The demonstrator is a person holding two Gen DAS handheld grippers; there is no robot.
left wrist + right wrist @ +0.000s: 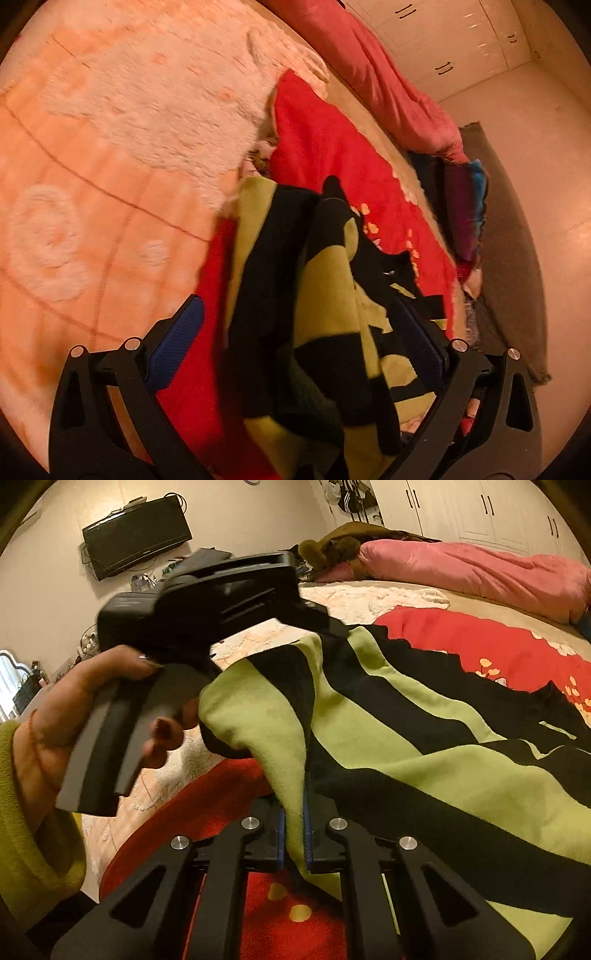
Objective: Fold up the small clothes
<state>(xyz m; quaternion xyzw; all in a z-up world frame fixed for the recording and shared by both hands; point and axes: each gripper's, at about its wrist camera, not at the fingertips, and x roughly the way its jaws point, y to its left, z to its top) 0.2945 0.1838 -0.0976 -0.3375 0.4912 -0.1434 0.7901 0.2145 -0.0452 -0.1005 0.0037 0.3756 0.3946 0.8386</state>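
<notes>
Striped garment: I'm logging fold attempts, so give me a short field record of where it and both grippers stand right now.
garment: green and black striped garment, draped and lifted, partly over the red blanket
right gripper: jaws shut on a green fold of the garment
left gripper: jaws wide open, garment hanging between them; seen from the right wrist view, its tip meets the cloth
left hand: holding the left gripper's handle
surface: bed with peach quilt
background: pink duvet

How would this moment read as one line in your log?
task: fold clothes | right hand-held gripper: shut on striped garment | left hand-held gripper: open around it
</notes>
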